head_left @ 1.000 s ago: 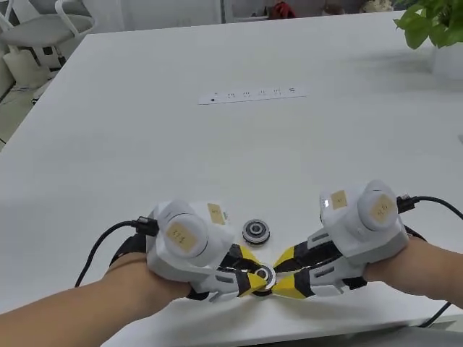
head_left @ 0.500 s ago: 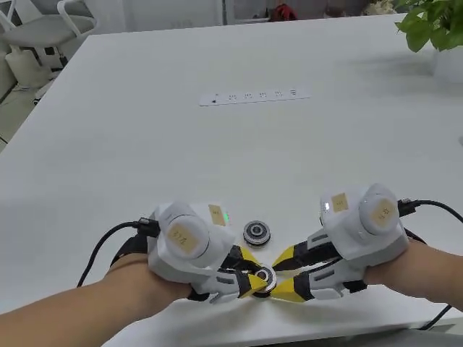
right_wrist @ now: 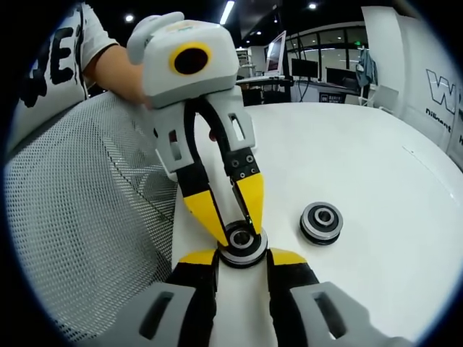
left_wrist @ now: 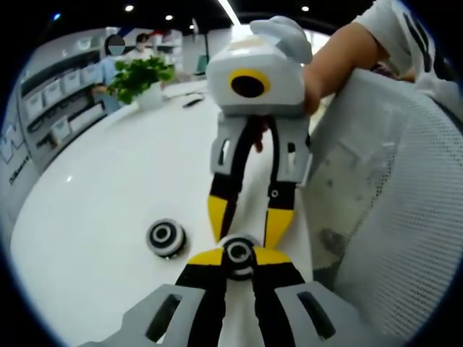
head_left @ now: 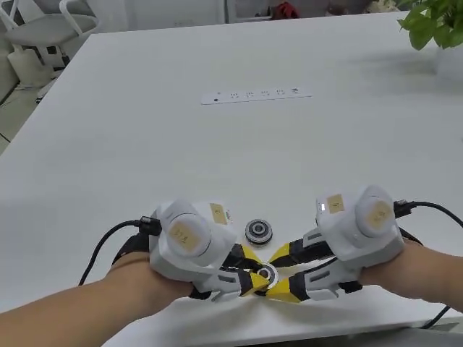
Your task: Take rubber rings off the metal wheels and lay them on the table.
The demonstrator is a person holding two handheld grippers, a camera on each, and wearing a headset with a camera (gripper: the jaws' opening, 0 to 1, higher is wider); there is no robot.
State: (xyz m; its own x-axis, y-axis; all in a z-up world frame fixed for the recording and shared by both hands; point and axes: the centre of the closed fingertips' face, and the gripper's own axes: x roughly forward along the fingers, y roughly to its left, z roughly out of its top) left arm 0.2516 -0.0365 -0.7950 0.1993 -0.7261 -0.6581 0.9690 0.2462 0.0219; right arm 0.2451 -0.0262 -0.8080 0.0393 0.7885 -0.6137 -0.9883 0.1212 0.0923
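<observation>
A small metal wheel with a black rubber ring [head_left: 265, 275] is held just above the white table [head_left: 217, 159], close to its front edge. My left gripper [head_left: 249, 278] comes at it from the left and my right gripper [head_left: 281, 280] from the right, tips meeting. In the left gripper view this wheel [left_wrist: 239, 253] sits between my own yellow tips, with the right gripper [left_wrist: 248, 220] touching its far side. The right gripper view has the wheel [right_wrist: 242, 246] between my own tips and the left gripper [right_wrist: 233, 213] opposite. A second ringed wheel [head_left: 258, 231] [left_wrist: 166, 237] [right_wrist: 321, 221] lies flat just beyond.
A white power strip [head_left: 255, 95] lies mid-table. A potted plant [head_left: 434, 25] stands at the far right corner and a chair [head_left: 43, 29] beyond the far left. A mesh chair back [left_wrist: 391, 217] [right_wrist: 87, 217] is close behind the table's front edge.
Both grippers stay clamped on the same wheel in nearly the same spot. The head camera has shifted a little; the second wheel has not moved.
</observation>
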